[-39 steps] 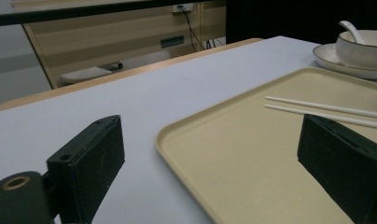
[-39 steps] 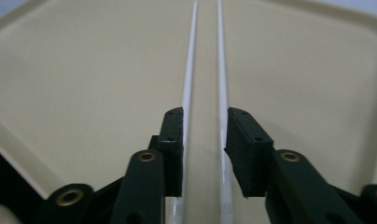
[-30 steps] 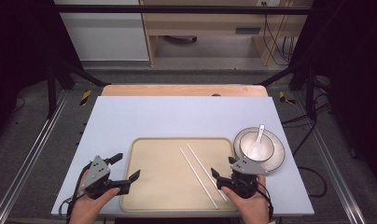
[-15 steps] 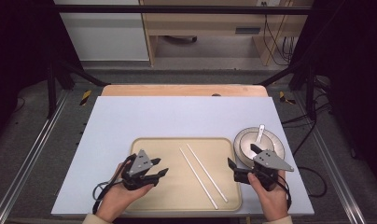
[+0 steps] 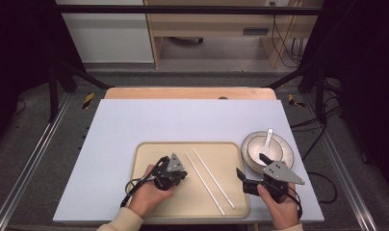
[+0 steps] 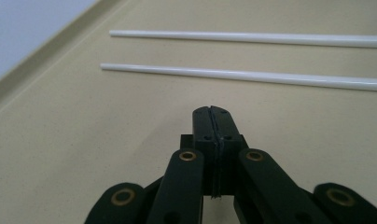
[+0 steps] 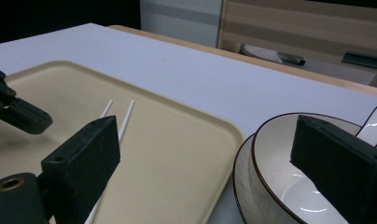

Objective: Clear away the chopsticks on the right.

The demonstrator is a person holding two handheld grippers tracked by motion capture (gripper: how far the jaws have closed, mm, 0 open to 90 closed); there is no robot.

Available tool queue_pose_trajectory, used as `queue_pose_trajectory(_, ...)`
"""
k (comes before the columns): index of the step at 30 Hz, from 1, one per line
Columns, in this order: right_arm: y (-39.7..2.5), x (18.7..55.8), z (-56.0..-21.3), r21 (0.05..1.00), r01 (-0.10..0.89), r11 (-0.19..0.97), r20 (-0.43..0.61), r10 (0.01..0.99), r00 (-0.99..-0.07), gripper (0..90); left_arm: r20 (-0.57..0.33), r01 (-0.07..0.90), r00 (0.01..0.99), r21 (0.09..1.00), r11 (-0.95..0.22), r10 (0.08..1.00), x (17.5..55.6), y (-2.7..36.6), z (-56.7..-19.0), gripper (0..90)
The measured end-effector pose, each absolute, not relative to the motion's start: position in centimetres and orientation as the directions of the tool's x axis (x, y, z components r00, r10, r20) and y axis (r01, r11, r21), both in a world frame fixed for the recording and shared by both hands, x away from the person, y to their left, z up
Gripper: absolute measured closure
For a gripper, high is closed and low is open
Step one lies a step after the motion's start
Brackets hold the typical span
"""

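Observation:
Two white chopsticks (image 5: 205, 184) (image 6: 242, 74) (image 7: 126, 116) lie side by side on a beige tray (image 5: 154, 149) (image 6: 60, 140) (image 7: 177, 140). My left gripper (image 5: 183, 174) (image 6: 213, 116) is low over the tray just left of them, jaws shut with nothing between them. My right gripper (image 5: 252, 167) (image 7: 207, 140) hovers open and holding nothing at the tray's right edge, one jaw over the tray and the other over a white bowl (image 5: 260, 147) (image 7: 275, 140). The bowl sits on a plate (image 5: 285, 155) and holds a white spoon (image 5: 268, 137) (image 7: 375, 126).
The tray and plate rest on a pale board (image 5: 183, 120) with a wooden edge (image 5: 183, 93) at the back. Metal rails (image 5: 38, 144) run along both sides of the table. A shelf unit (image 5: 216, 29) stands behind on the floor.
My left gripper has moved right across the tray toward the chopsticks and its jaws have closed. My right gripper went from the tray to the bowl's edge, then stayed.

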State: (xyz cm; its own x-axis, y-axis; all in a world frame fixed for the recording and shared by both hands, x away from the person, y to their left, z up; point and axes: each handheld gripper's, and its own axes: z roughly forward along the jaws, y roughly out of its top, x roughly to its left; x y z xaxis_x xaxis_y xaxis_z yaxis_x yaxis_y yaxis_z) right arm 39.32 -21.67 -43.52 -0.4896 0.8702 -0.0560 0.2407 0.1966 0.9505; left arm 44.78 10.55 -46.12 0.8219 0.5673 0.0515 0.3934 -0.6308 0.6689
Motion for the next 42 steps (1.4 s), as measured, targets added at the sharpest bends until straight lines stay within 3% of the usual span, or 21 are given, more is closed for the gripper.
queue_pose_trajectory(6, -21.8, 39.1, -43.3, 0.958, 0.225, 0.18, -0.047, 0.87, -0.492, 8.0, 0.042, 0.418, 0.807, 0.664, -0.62, 0.589, 46.5, 9.8, -46.8, 89.5)
queue_pose_trajectory(27, -22.5, 38.5, -43.7, 0.957, 0.232, 0.174, -0.044, 0.878, -0.476, 9.3, 0.058, 0.373, 0.823, 0.696, -0.614, 0.565, 51.9, 6.3, -47.2, 89.7)
queue_pose_trajectory(42, -22.9, 38.2, -43.8, 0.954, 0.243, 0.174, -0.042, 0.883, -0.467, 10.6, 0.073, 0.284, 0.892, 0.677, -0.679, 0.446, 52.5, 2.2, -47.1, 89.7)
